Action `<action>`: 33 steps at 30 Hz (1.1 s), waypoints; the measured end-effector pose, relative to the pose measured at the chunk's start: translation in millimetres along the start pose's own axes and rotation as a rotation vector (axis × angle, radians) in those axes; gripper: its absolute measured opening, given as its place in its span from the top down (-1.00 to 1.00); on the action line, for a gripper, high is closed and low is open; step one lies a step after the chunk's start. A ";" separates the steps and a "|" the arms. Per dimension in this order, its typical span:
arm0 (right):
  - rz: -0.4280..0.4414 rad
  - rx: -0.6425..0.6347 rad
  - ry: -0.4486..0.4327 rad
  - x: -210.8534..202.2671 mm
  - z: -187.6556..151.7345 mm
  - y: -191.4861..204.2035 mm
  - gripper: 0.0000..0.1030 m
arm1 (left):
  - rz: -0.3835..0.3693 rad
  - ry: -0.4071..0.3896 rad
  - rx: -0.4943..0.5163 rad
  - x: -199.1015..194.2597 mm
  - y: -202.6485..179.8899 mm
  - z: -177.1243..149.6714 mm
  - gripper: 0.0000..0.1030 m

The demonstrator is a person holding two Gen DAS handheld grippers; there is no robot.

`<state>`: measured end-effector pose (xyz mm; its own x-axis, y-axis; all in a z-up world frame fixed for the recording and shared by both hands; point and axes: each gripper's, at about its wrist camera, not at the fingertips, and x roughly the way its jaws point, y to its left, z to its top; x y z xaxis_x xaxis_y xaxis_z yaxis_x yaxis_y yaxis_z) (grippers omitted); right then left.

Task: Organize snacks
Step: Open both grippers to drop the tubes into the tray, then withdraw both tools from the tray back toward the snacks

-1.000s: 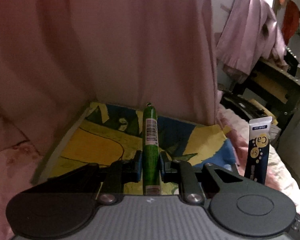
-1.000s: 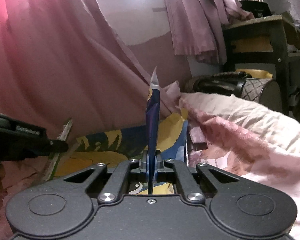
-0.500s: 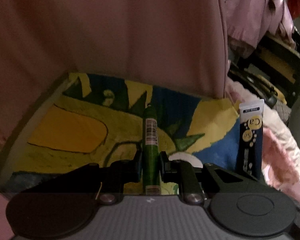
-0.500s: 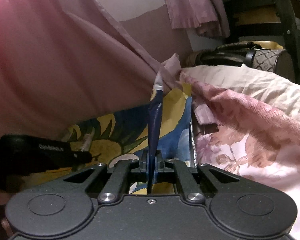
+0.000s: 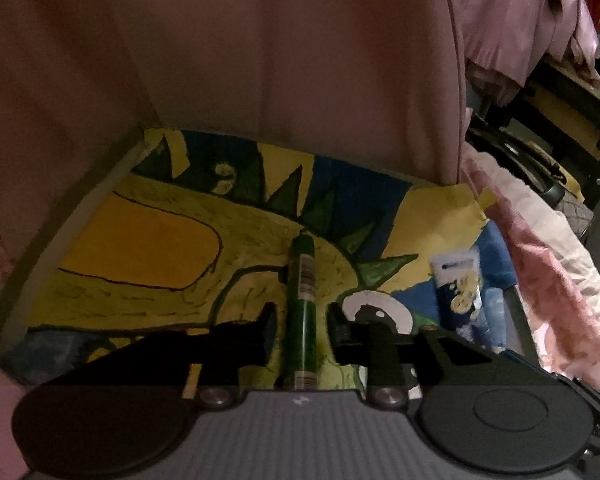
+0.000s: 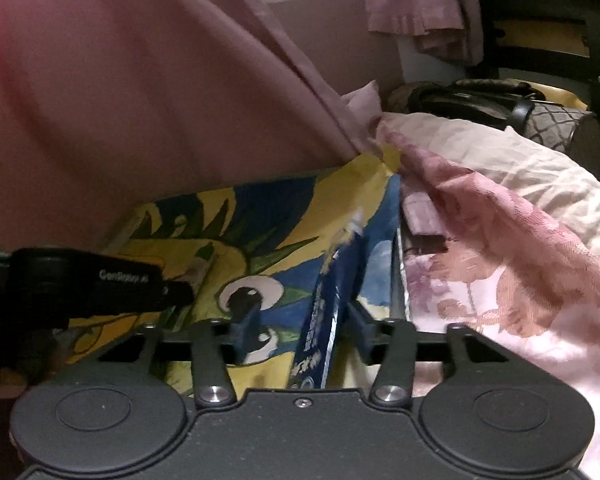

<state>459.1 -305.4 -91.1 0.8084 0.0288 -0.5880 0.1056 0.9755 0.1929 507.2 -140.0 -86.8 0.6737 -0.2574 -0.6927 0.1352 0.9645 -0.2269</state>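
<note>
While both hand-held grippers were opening, the two snacks came down onto the painted board (image 5: 148, 240) on the bed (image 6: 520, 280). The left hand-held gripper (image 5: 300, 320), clamped a second earlier, stood apart around the green stick (image 5: 302, 312), no pad pressing. The right hand-held gripper (image 6: 300, 320) let the blue pouch (image 6: 332, 296) tip over between its jaws. Both placements looked finished. "Ca" had shown on the pouch earlier; now it was blurred.

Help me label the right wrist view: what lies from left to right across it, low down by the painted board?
Left claw → painted eye on the board → dark blue snack packet between the opening right claw jaws → pink floral bedding.
</note>
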 end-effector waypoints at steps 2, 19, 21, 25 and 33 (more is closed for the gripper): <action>-0.006 -0.012 -0.004 -6.8 0.7 4.4 -0.57 | 0.002 -0.011 -0.004 -8.1 0.7 0.8 0.10; -0.031 -0.096 -0.207 -107.8 -0.4 24.8 -0.99 | 0.033 -0.216 0.024 -136.1 6.3 -16.6 -0.93; -0.042 -0.110 -0.232 -121.1 -2.7 30.6 -0.99 | 0.038 -0.242 0.028 -151.9 7.1 -22.0 -0.96; -0.051 -0.107 -0.274 -146.2 -10.2 39.0 -0.99 | 0.048 -0.284 0.036 -180.6 12.0 -33.1 -0.99; -0.114 -0.106 -0.344 -187.4 -38.5 59.0 -0.99 | 0.063 -0.330 0.041 -226.9 25.5 -56.8 -0.99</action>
<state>291.6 -244.9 0.2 0.9442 -0.1385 -0.2988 0.1599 0.9859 0.0485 316.5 -60.3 25.7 0.8795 -0.1711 -0.4441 0.1108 0.9811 -0.1585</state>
